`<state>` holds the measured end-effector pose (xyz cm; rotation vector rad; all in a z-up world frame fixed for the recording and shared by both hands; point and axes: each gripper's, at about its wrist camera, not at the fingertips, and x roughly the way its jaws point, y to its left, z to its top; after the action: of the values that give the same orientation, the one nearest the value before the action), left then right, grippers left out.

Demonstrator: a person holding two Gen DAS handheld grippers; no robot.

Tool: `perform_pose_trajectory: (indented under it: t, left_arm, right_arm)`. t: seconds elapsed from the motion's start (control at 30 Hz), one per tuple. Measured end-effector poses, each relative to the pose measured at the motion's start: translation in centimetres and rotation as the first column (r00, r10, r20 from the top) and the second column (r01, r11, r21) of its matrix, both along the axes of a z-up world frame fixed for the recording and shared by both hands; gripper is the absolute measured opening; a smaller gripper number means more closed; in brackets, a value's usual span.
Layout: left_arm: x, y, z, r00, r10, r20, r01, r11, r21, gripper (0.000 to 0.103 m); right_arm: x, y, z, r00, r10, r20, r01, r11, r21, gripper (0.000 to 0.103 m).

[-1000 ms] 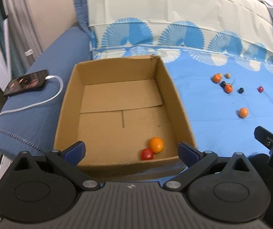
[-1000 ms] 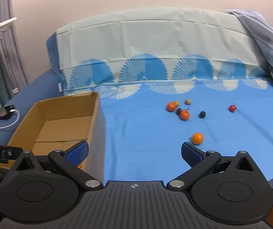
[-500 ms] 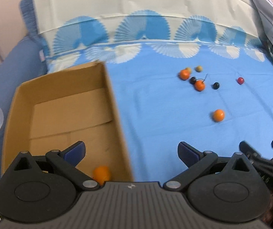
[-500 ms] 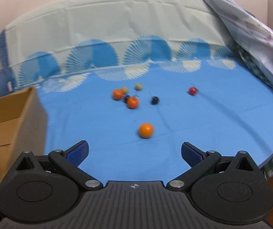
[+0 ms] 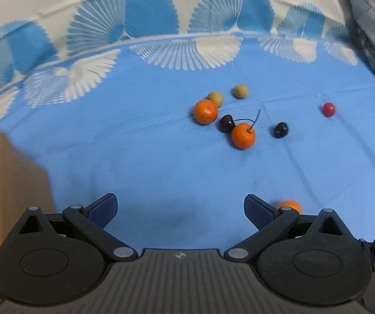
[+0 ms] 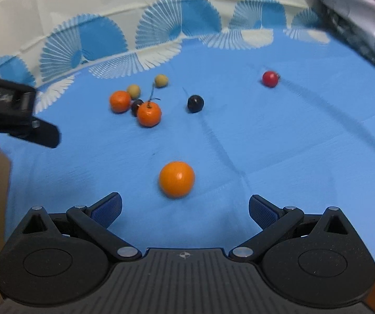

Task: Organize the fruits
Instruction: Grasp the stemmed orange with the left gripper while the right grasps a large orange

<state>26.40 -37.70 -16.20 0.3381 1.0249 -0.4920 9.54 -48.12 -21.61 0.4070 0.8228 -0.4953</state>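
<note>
Fruits scattered across the blue bed sheet, none yet between either pair of tongs. In the right wrist view, one lone orange at lower centre, just ahead of the right tongs; jaws spread wide with nothing between them, having just closed a little. Further up, left of centre, a cluster: two oranges, a dark cherry wedged between them and seeming to touch both, two yellowish-green fruits behind. Another dark cherry apart at centre, a red one alone at upper right. Left tongs likewise released and empty in the left wrist view, with the lone orange peeking from behind the right-hand finger. Cardboard box at the left edge of that frame, its inside out of sight here, so contents cannot be told. Judging by this: eight fruits left on the bed, the bulk of the gathering undone. Likely next pick: the lone orange, nearest and clear of neighbours. The cluster probably trickier, being tightly packed and prone to rolling.
</note>
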Motion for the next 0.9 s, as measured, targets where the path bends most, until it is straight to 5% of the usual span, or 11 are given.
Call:
perform_pose_trajectory:
  t: [0.03, 0.1, 0.2, 0.43, 0.67, 0.77, 0.83, 0.9]
  left_arm:
    - [0.7, -0.6, -0.7, 1.000, 0.007, -0.009, -0.007, 1.000, 0.006, 0.103]
    - [1.9, -1.5, -1.8, 0.999, 0.017, -0.028, -0.017, 1.000, 0.002, 0.103]
    - [3.0, -2.7, -3.1, 0.999, 0.021, -0.045, -0.021, 1.000, -0.003, 0.103]
    - [4.6, -6.7, -4.8, 0.996, 0.005, -0.091, -0.010, 0.998, -0.056, 0.103]
    - [6.2, -11.3, -6.3, 0.989, 0.030, -0.144, -0.044, 0.994, -0.096, 0.100]
    - [7.1, -12.6, -7.3, 0.980, 0.038, -0.197, -0.051, 0.997, -0.063, 0.051]
    - [7.2, -12.5, -7.2, 0.981, 0.048, -0.190, -0.060, 0.997, -0.056, 0.039]
    - [6.9, -12.1, -6.7, 0.983, 0.037, -0.180, -0.048, 0.997, -0.058, 0.039]
  right_arm:
    - [0.7, -0.4, -0.7, 1.000, 0.007, -0.006, -0.007, 1.000, 0.020, 0.095]
    - [1.8, -1.1, -1.8, 1.000, 0.002, -0.024, 0.000, 0.998, 0.056, 0.059]
    - [2.3, -1.4, -2.0, 1.000, -0.013, -0.008, 0.013, 1.000, 0.014, 0.040]
    - [0.7, -6.1, -1.7, 0.993, -0.117, 0.008, 0.117, 0.991, -0.063, 0.040]
    - [-1.5, -12.1, -2.9, 0.969, -0.248, 0.012, 0.249, 0.968, -0.045, 0.040]
    - [-1.7, -12.6, -3.1, 0.968, -0.251, 0.022, 0.251, 0.967, -0.033, 0.041]
    - [-1.8, -12.5, -3.2, 0.969, -0.246, 0.021, 0.247, 0.968, -0.040, 0.041]
    - [-2.1, -12.3, -3.0, 0.967, -0.252, 0.024, 0.253, 0.967, -0.031, 0.041]
